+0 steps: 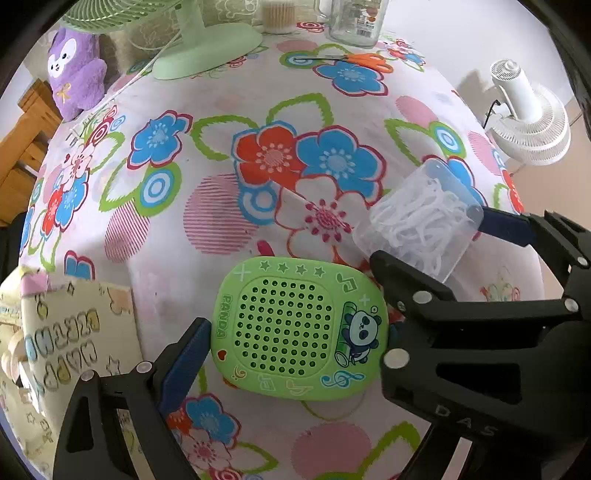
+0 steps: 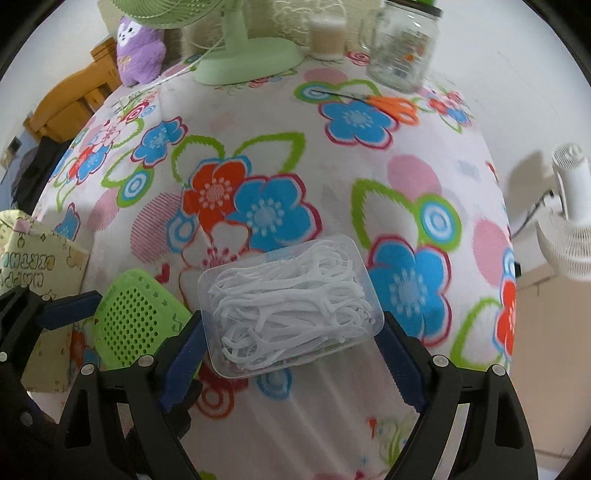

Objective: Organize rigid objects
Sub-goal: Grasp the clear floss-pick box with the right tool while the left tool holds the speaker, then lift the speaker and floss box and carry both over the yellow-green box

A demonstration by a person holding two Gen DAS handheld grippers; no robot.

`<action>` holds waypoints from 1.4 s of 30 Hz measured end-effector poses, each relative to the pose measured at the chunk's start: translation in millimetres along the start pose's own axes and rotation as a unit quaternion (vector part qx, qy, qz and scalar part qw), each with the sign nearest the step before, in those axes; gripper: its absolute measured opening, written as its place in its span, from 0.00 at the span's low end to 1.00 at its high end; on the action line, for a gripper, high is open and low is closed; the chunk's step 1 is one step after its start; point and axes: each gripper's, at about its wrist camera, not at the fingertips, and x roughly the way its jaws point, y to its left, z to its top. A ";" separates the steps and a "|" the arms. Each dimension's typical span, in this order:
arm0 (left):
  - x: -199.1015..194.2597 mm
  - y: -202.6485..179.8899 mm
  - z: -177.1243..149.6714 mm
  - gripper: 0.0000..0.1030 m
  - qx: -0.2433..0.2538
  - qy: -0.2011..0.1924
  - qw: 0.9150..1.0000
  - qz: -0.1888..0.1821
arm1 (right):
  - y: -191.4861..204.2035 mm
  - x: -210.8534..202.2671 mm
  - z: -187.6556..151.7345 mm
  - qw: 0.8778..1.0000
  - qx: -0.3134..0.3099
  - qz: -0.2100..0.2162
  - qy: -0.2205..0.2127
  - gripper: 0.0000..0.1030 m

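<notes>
A green perforated case (image 1: 295,328) printed with a panda and the word PANDA sits between the blue pads of my left gripper (image 1: 299,334). Both pads press on its sides, so it is held above the flowered tablecloth (image 1: 229,110). A clear plastic box of white floss picks (image 2: 288,295) is clamped between the pads of my right gripper (image 2: 291,328). In the left wrist view the same clear box (image 1: 421,221) hangs just right of the green case, with the right gripper (image 1: 428,240) around it. In the right wrist view the green case (image 2: 133,321) shows tilted at the lower left.
At the table's far edge stand a green fan (image 1: 207,51), a purple plush toy (image 1: 74,74), a glass jar (image 1: 354,22) and a tub of cotton swabs (image 1: 277,14). Orange scissors (image 1: 369,61) lie nearby. A cream printed box (image 1: 66,332) is at the left. A white fan (image 1: 528,122) stands off the right edge.
</notes>
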 end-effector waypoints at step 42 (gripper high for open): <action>-108.3 -11.5 -34.1 0.92 0.064 -0.066 0.996 0.011 | 10.3 -119.1 -38.9 0.995 0.077 -0.024 -0.061 0.87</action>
